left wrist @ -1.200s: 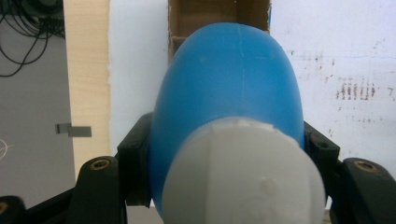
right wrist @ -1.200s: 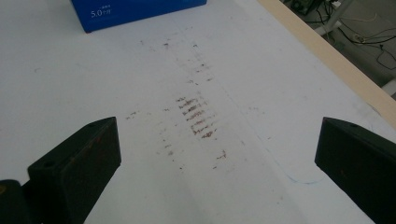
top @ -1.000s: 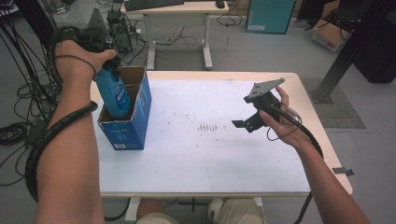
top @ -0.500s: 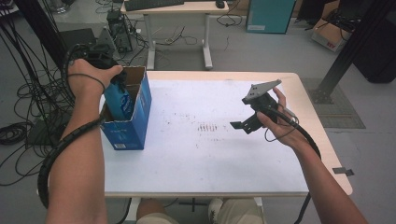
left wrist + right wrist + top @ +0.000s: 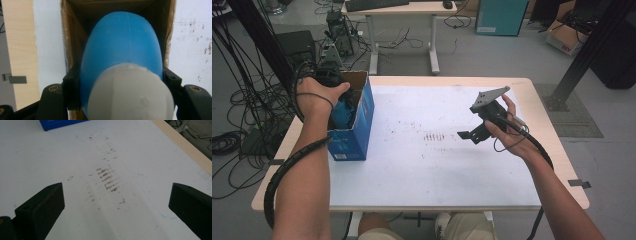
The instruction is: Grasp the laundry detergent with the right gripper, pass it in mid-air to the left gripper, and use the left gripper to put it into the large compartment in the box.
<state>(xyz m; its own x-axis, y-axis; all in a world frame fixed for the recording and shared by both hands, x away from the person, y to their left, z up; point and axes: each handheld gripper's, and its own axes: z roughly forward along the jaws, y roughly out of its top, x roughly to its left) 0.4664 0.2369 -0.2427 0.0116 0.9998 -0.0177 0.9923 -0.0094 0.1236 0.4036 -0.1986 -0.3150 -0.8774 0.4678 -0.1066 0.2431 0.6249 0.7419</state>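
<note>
Your left gripper (image 5: 120,100) pinches the blue bottle (image 5: 122,47), which is partly down inside the open box (image 5: 357,125) at the table's (image 5: 512,190) left edge. Your right gripper (image 5: 116,202) hangs over the white tabletop, jaws spread wide with nothing between them.

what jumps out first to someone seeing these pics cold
The blue bottle with its white cap, clamped in the left gripper and reaching down into the open blue cardboard box at the table's left edge. Next, the right gripper held above the table's right half, its fingers wide apart with nothing between them. Below it, rusty smudges mark the white tabletop.
</note>
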